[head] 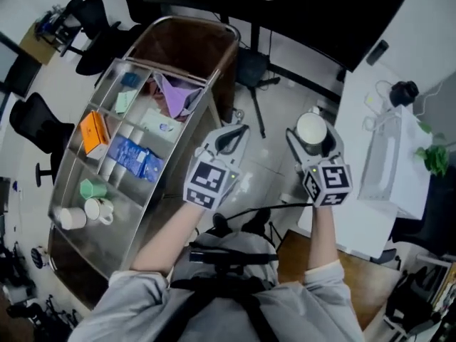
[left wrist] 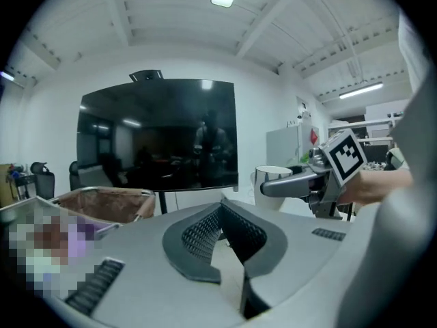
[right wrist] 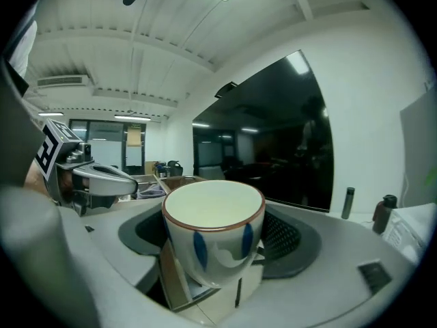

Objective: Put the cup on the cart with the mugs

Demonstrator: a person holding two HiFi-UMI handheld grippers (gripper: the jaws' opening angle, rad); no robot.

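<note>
Two grippers are held side by side over the floor, between the cart [head: 107, 242] on the left and a white bench [head: 354, 130] on the right; both point away from the person, toward a big dark screen [left wrist: 158, 135]; the right gripper [head: 312, 137] has its jaws spread wide and clamped on the cup [right wrist: 213, 210], one pad on each side of its wall; the cup is upright, white with blue strokes and a brown rim, and rests on nothing but the jaws; it is well apart from the cart; the left gripper [left wrist: 220, 209] has its jaws together at the tips with nothing between them; it hangs just beside the cart's right rail; the mugs [head: 98, 209] stand at the near end of the cart's steel top, a green one and two white ones close together; further along the same top lie blue packets [head: 135, 157], an orange box [head: 92, 132] and a purple cloth [head: 177, 95]; the far end of the cart is a brown bin [head: 187, 48]; a green plant [head: 433, 157] sits at the bench's right edge
</note>
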